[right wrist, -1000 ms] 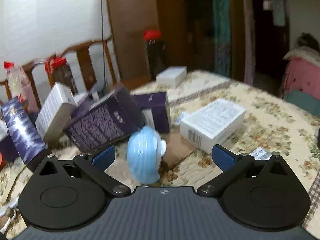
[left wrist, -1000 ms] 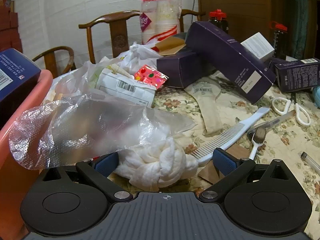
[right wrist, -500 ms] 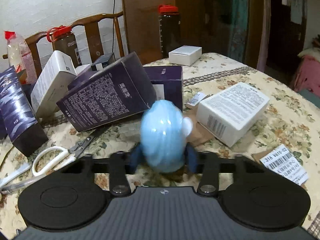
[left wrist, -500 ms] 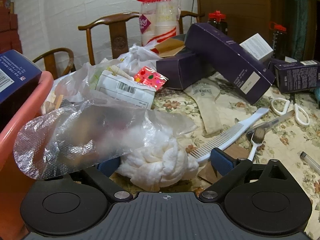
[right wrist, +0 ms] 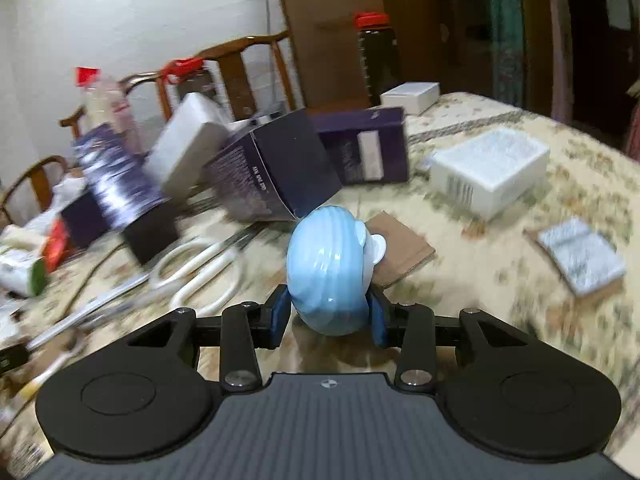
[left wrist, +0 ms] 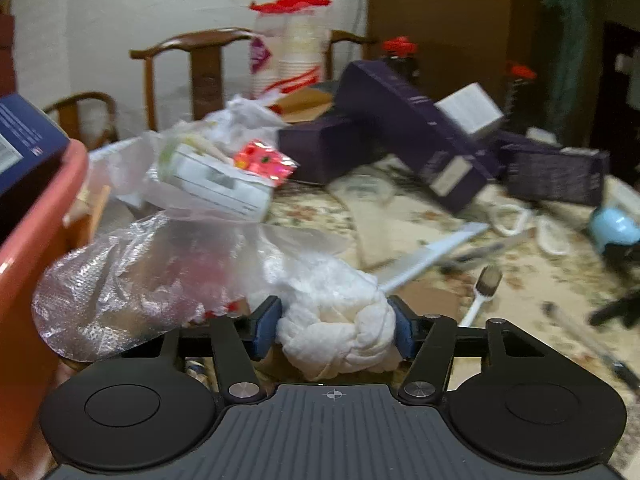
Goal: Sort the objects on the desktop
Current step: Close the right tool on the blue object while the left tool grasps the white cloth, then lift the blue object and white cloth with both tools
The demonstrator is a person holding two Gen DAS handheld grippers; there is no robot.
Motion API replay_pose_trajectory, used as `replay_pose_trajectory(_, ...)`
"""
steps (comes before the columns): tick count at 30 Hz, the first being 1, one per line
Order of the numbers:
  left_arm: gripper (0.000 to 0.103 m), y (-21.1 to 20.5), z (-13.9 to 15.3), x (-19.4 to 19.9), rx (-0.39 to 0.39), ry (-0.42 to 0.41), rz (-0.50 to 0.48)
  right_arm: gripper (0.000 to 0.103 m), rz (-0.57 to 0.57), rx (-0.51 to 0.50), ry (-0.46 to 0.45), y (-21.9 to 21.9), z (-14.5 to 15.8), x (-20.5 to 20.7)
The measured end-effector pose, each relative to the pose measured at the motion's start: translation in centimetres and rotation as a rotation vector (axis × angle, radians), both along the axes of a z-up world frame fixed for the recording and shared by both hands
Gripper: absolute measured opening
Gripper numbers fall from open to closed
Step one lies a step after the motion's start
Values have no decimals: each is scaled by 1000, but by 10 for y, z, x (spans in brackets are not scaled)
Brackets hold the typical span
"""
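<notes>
My left gripper [left wrist: 334, 330] is shut on a knotted white cloth bundle [left wrist: 340, 320], its blue pads pressed on both sides. A crumpled clear plastic bag [left wrist: 132, 280] hangs just left of it. My right gripper [right wrist: 329, 318] is shut on a light blue ceramic figure [right wrist: 328, 272], held just above the floral tablecloth [right wrist: 480, 280]. The same blue figure shows at the far right of the left wrist view [left wrist: 614, 230].
A red bin [left wrist: 36, 248] stands at the left with a blue box in it. Purple boxes [left wrist: 412, 140], a white comb [left wrist: 432, 256], a toothbrush [left wrist: 482, 288] and white scissors [right wrist: 200, 268] lie on the table. White boxes [right wrist: 490, 172] and brown cardboard [right wrist: 404, 248] lie to the right.
My left gripper has closed on the white cloth bundle. My right gripper, which closed on the blue figure half a second ago, has moved with it; both views are blurred by motion.
</notes>
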State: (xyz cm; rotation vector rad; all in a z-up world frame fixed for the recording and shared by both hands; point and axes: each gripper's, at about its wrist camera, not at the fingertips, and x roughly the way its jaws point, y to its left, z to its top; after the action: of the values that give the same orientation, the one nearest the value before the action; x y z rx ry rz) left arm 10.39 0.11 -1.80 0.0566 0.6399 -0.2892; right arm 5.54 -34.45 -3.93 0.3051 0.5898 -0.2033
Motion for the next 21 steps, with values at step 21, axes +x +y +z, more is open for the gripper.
replay_pose_trajectory(21, 51, 7, 12, -86, -17, -91, -57, 42, 328, 44, -112, 105, 17, -76)
